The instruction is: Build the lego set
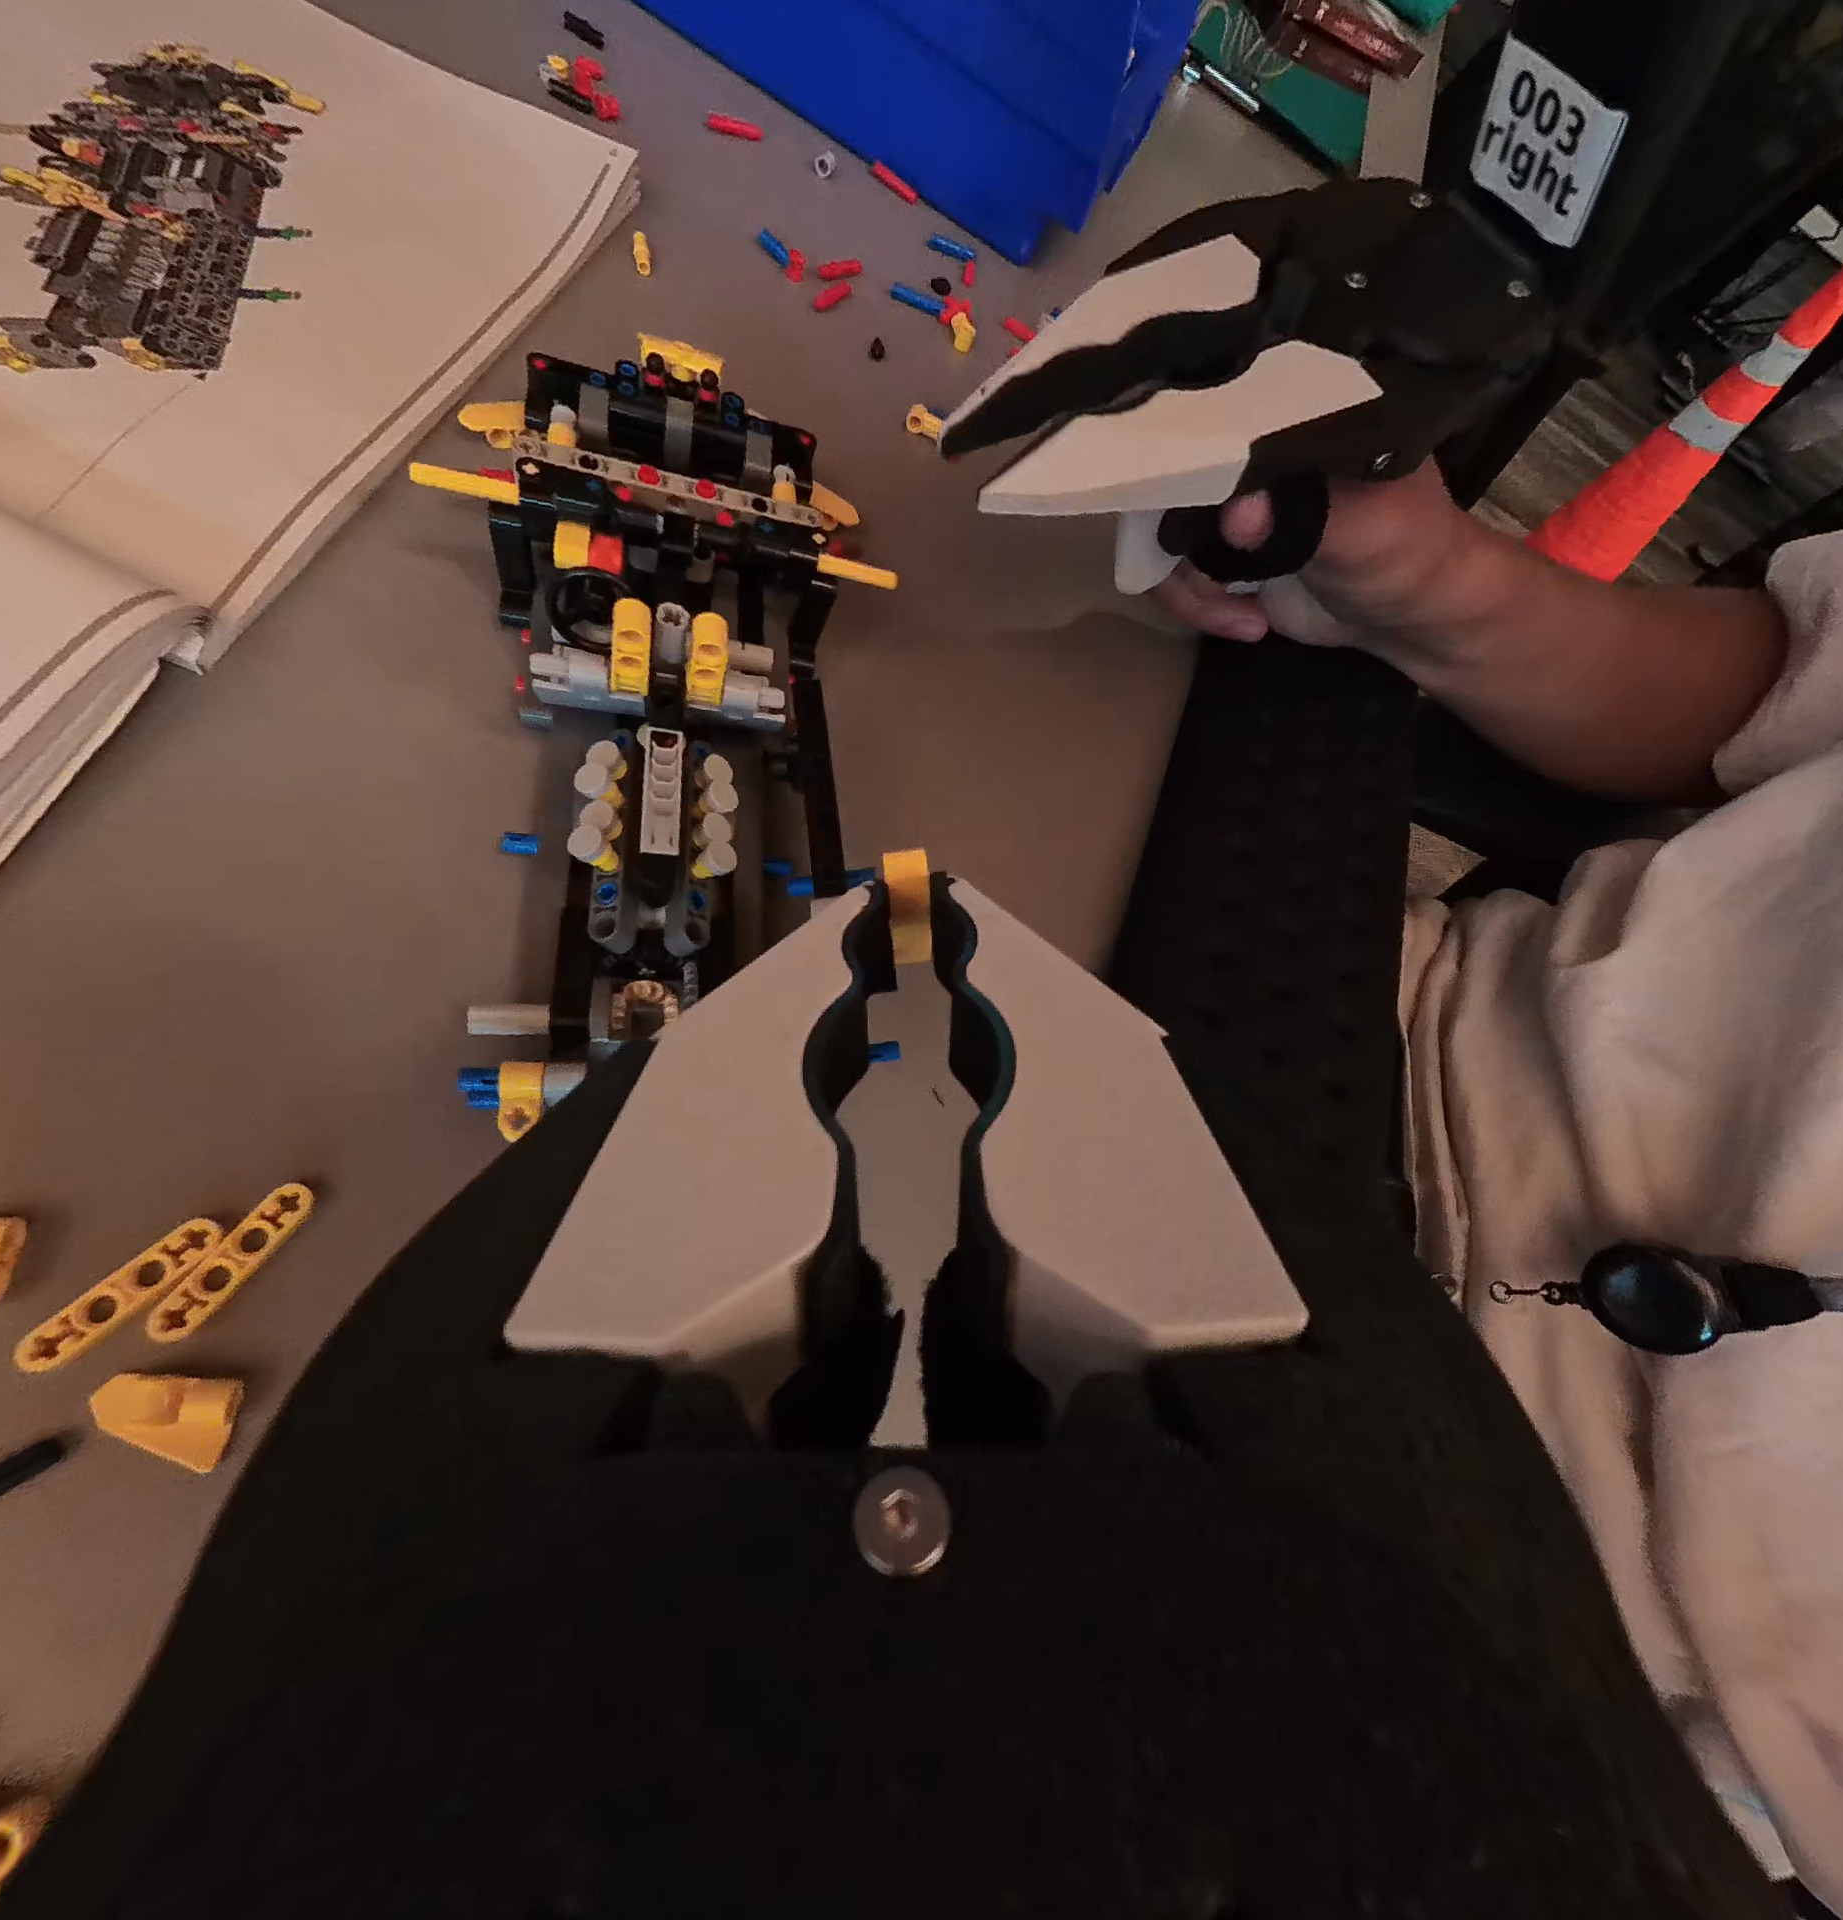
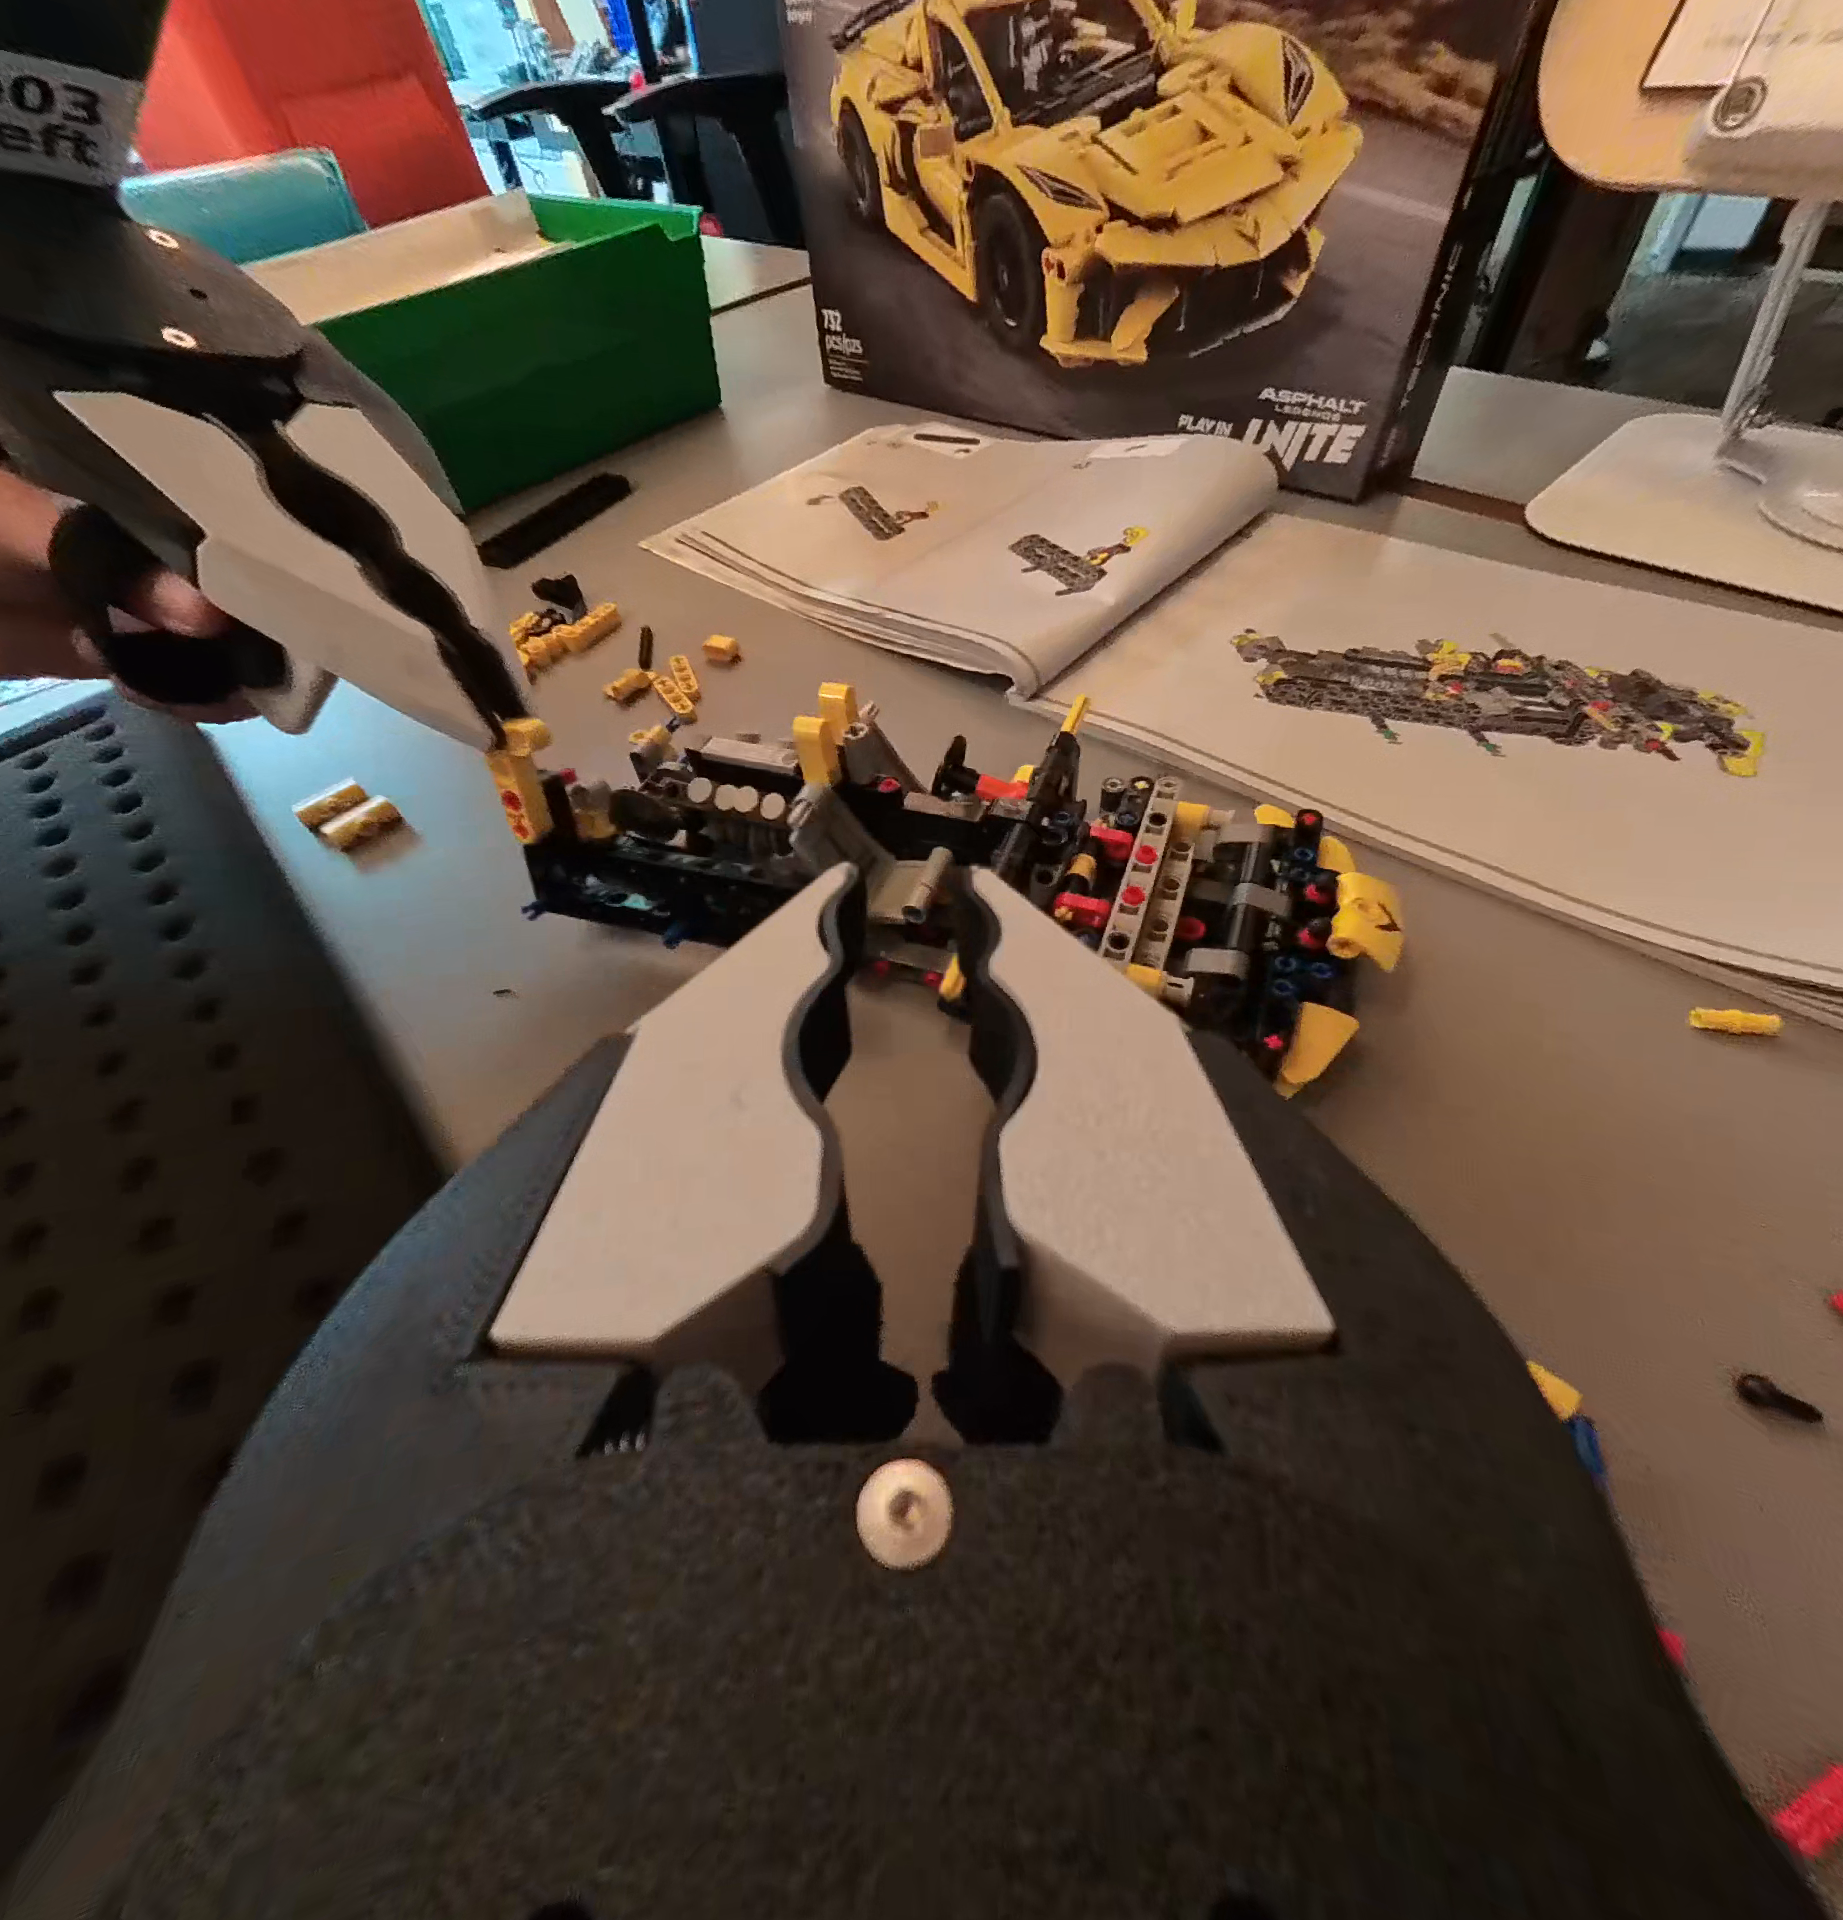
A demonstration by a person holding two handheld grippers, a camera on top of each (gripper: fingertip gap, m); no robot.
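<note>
While I hold both tools over the table (image 2: 1519, 1195), my left gripper (image 1: 904, 896) has its tips pinched on a small yellow piece (image 1: 905, 902); in the right wrist view that piece (image 2: 520, 740) hangs just above the rear end of the chassis. My right gripper (image 2: 909, 883) stands with a narrow gap between its tips and nothing clamped; the grey parts seen through the gap belong to the model beyond it. In the left wrist view the same gripper (image 1: 958, 426) looks nearly closed and bare, raised above the table beside the chassis front.

The half-built car chassis (image 1: 668, 707) lies flat on the table, black frame with yellow, grey, red and blue parts, its length running away from my left camera. The open instruction book (image 1: 273, 312) lies next to it, pages showing an assembly drawing.

Containers: a green bin (image 2: 543, 332) sits at the far side of the table; I see a pale sheet or tray in it, no parts that I can make out. A blue bin (image 1: 938, 114) stands past the loose pins (image 1: 844, 270); its inside is hidden. The set box (image 2: 1156, 229) stands upright behind the book, closed as far as I can tell.

Loose yellow beams (image 1: 169, 1283) lie near my left gripper.
</note>
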